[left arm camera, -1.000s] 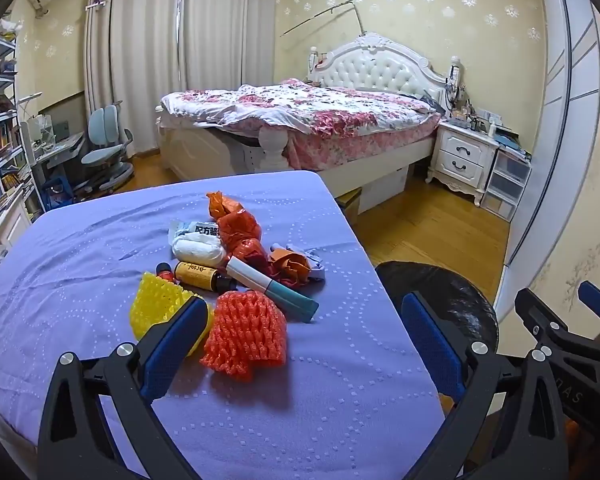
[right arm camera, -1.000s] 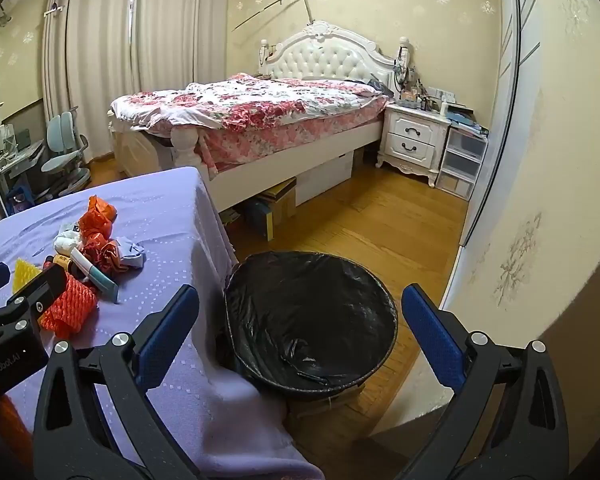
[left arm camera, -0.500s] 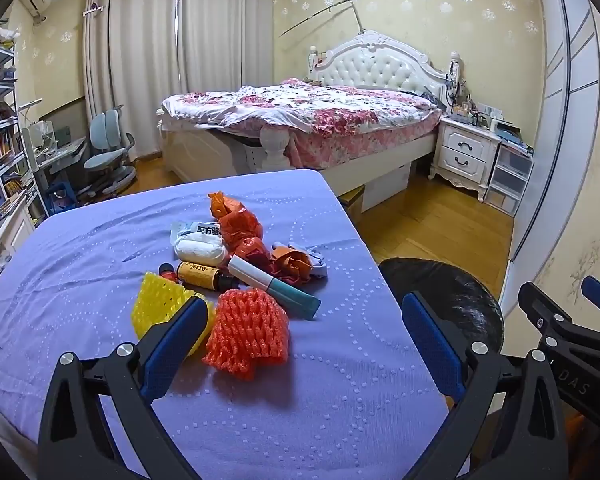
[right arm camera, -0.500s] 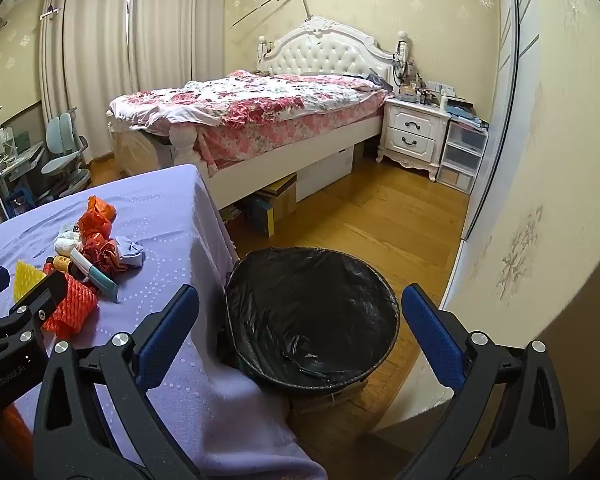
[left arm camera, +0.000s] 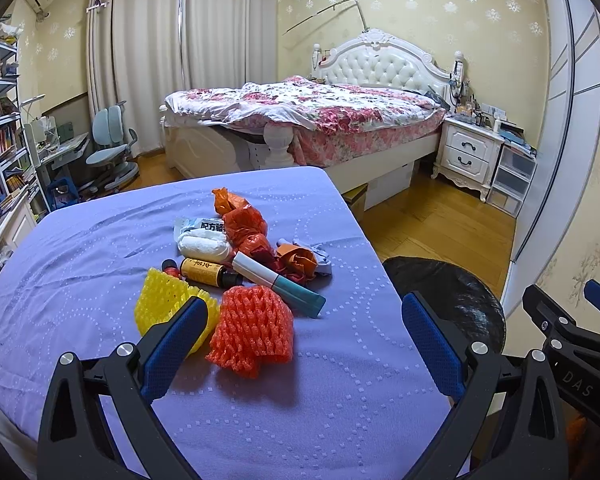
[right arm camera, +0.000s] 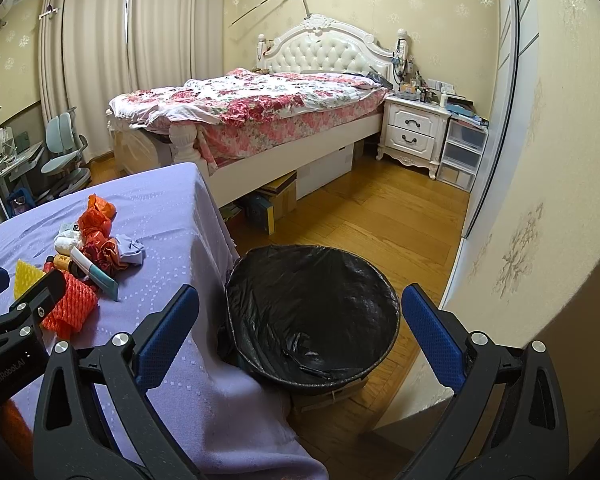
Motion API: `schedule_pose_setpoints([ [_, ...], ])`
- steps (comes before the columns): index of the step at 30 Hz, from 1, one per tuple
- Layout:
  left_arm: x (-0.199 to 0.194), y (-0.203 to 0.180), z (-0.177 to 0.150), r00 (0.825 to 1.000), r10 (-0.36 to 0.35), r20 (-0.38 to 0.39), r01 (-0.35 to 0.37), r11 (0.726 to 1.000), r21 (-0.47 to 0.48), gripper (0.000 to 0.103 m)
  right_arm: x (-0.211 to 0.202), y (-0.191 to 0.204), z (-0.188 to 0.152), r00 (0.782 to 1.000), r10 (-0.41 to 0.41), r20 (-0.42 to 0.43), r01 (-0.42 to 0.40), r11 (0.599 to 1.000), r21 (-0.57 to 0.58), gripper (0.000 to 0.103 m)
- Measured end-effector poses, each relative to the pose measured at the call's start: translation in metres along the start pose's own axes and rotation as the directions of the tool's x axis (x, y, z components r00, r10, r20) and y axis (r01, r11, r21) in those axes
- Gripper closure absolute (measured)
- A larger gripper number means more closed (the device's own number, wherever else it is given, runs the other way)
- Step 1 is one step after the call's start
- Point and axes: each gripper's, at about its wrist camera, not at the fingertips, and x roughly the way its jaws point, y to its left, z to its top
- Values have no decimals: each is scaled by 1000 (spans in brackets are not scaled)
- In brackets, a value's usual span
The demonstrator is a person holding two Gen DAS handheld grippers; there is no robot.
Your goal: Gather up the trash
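Note:
A pile of trash lies on the purple-clothed table (left arm camera: 80,272): an orange foam net (left arm camera: 252,330), a yellow foam net (left arm camera: 164,306), a teal-capped tube (left arm camera: 278,278), a small brown bottle (left arm camera: 204,271), a white wrapper (left arm camera: 202,240), crumpled orange plastic (left arm camera: 246,226) and a pale cloth scrap (left arm camera: 320,258). My left gripper (left arm camera: 302,340) hovers open just short of the orange net, holding nothing. My right gripper (right arm camera: 300,338) is open above a bin lined with a black bag (right arm camera: 312,312), which stands on the floor at the table's right edge.
A bed (left arm camera: 308,120) with a floral cover stands behind the table, with a white nightstand (left arm camera: 470,156) and plastic drawers (left arm camera: 514,184) beside it. A desk chair (left arm camera: 110,152) and bookshelves (left arm camera: 4,136) are at the left. Wooden floor (right arm camera: 380,216) lies between bin and bed.
Both views have drifted slightly; the trash pile sits a little higher and nearer in the left wrist view. Nothing was taken hold of or let go.

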Motion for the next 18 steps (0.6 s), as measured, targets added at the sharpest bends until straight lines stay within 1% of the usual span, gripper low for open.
schedule_pose_setpoints([
  [12, 2, 2, -3, 1000, -1, -8, 1, 1000, -1, 6, 0, 1, 1, 1000, 1, -5, -1, 1000, 3, 4],
  [18, 10, 2, -8, 1000, -2, -15, 2, 1000, 6, 6, 0, 2, 0, 1000, 1, -6, -1, 1000, 2, 4],
])
